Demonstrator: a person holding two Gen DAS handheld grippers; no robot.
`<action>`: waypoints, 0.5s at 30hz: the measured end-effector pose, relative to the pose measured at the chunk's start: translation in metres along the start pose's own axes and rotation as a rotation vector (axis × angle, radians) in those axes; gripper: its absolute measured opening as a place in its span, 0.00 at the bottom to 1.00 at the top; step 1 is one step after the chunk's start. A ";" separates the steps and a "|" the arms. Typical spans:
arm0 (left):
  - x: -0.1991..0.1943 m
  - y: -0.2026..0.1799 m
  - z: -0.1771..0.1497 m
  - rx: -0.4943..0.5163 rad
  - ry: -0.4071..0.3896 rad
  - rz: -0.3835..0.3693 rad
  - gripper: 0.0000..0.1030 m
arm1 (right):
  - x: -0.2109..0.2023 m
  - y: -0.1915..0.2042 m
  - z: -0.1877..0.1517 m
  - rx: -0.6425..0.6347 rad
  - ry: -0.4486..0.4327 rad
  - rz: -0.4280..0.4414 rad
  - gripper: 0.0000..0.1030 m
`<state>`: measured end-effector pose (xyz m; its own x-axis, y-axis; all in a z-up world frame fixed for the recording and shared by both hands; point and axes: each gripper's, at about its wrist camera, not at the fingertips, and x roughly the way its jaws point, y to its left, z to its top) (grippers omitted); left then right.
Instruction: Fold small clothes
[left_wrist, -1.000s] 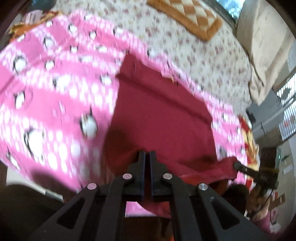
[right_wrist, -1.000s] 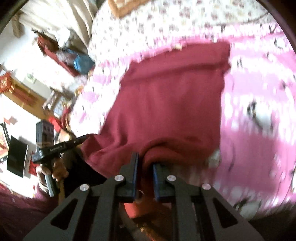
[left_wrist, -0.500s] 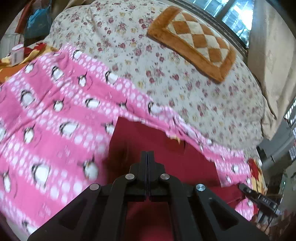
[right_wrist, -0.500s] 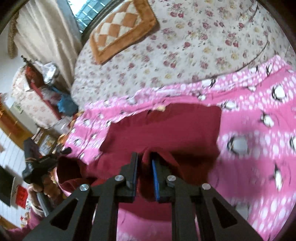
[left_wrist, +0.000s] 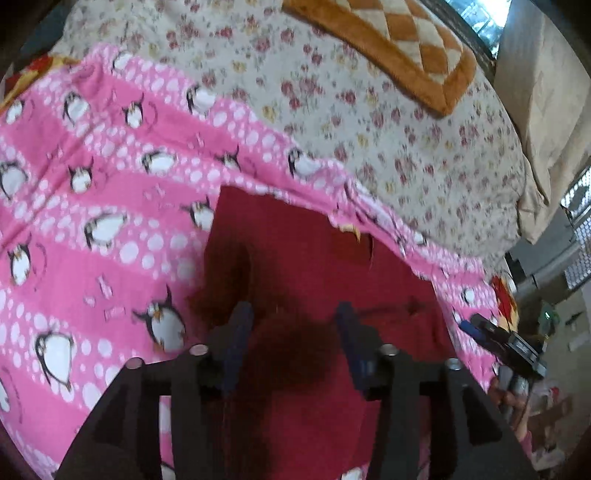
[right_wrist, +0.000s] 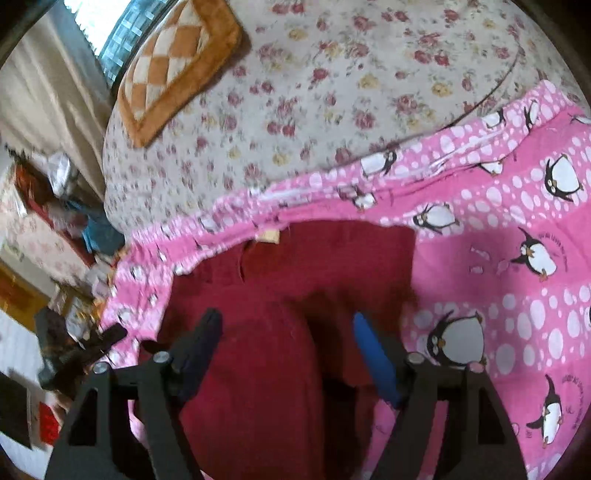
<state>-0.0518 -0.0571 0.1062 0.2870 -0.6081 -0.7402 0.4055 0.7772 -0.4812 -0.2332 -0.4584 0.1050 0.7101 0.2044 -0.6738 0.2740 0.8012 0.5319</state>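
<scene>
The pink penguin blanket (left_wrist: 92, 206) fills the left side of the left wrist view, spread across the bed (left_wrist: 369, 122) over a cream floral bedspread. On it lies the dark red garment (left_wrist: 306, 258), its far edge running just beside the blanket's far hem, where a small tan label (left_wrist: 349, 229) pokes out. The left hand-held gripper (left_wrist: 291, 325) hangs over the near part of the garment with its fingers spread apart; a raised, shadowed fold of red cloth sits between them, and whether the fingers touch it cannot be told. At the bed's far side an orange checked cushion (left_wrist: 399, 48) rests on the bedspread. At the right edge the right hand-held gripper (left_wrist: 498, 343) shows as a dark shape beyond the blanket's right edge.

In the right wrist view, the left hand-held gripper (right_wrist: 85, 343) appears blurred at the left, past the blanket's left edge. The garment (right_wrist: 295, 266) lies in the middle, with its near part doubled over in a thick rounded fold. The right hand-held gripper (right_wrist: 288, 325) is held above that fold, its fingers wide apart with nothing clamped between them. More penguin blanket (right_wrist: 517, 258) stretches to the right, and the cushion (right_wrist: 173, 62) sits at the bed's far left.
</scene>
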 end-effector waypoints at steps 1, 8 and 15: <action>0.004 0.002 -0.006 0.008 0.031 -0.006 0.38 | 0.005 0.002 -0.003 -0.025 0.018 -0.014 0.76; 0.040 0.008 -0.030 0.074 0.185 0.071 0.42 | 0.041 0.007 -0.009 -0.066 0.094 -0.022 0.76; 0.037 -0.001 -0.033 0.116 0.160 0.073 0.00 | 0.035 0.023 -0.010 -0.141 0.058 -0.053 0.13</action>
<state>-0.0706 -0.0752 0.0636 0.1811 -0.5103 -0.8407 0.4883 0.7887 -0.3735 -0.2089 -0.4271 0.0888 0.6572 0.1885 -0.7298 0.2138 0.8818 0.4203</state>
